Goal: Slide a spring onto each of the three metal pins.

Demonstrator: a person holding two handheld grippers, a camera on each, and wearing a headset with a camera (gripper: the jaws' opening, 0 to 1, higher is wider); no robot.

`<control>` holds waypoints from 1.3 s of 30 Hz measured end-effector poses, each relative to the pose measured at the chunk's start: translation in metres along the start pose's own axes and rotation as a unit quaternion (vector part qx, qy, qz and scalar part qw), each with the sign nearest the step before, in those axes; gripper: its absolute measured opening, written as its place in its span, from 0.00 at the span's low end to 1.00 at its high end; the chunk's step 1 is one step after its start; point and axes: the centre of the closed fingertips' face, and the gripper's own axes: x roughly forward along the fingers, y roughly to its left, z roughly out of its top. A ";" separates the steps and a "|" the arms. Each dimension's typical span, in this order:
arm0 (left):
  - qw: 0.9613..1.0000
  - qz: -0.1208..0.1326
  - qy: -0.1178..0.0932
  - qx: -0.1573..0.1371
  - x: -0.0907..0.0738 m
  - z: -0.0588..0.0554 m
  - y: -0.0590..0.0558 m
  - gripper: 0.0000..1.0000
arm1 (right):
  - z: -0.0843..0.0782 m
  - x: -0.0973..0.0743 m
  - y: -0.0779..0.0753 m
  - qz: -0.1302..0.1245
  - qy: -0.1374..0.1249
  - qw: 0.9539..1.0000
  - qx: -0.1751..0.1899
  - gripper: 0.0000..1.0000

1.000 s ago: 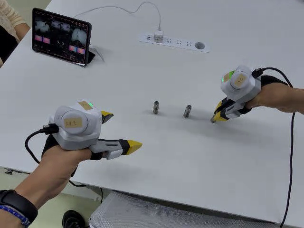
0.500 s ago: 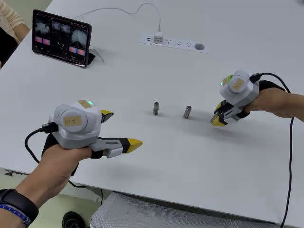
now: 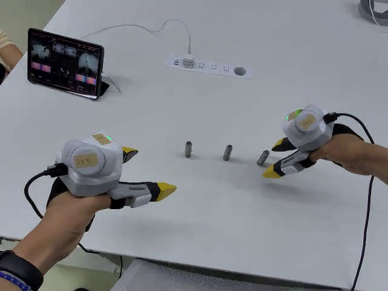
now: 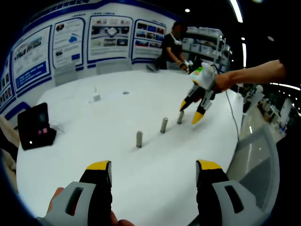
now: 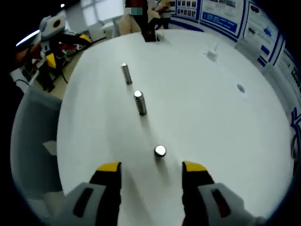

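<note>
Just beyond spread fingers [image 5: 110, 170] of right gripper [image 5: 151, 165], 1 pin [image 5: 160, 151] end-on; left gripper [image 4: 154, 165] equally spread.

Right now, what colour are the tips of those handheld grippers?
Yellow, on both the left gripper and right gripper; clearest in the head view.

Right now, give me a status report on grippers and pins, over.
Left gripper open, empty, back from the row. Right gripper open, empty, beside the end pin. Three pins standing in line on the table, nothing in the way.
</note>
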 end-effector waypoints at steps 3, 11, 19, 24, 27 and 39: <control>1.000 -0.001 -0.001 0.001 0.000 0.002 0.000 0.74 | -0.002 -0.005 0.000 -0.011 -0.009 1.000 0.014 0.57; 1.000 0.002 0.003 0.002 0.002 0.005 0.003 0.77 | -0.003 -0.013 0.007 -0.025 -0.048 0.997 0.053 0.60; 1.000 -0.006 0.006 0.007 0.005 0.007 -0.003 0.76 | -0.003 -0.016 0.008 -0.038 -0.081 0.992 0.086 0.62; 1.000 -0.011 0.013 0.008 0.006 0.004 -0.005 0.75 | 0.004 -0.019 0.008 -0.044 -0.117 0.985 0.117 0.62; 1.000 -0.013 0.014 0.006 0.006 0.004 -0.005 0.76 | 0.010 -0.022 0.012 -0.038 -0.143 0.980 0.135 0.64; 1.000 -0.018 0.014 0.005 0.009 0.007 -0.006 0.80 | 0.011 -0.041 0.023 -0.069 -0.192 0.963 0.176 0.70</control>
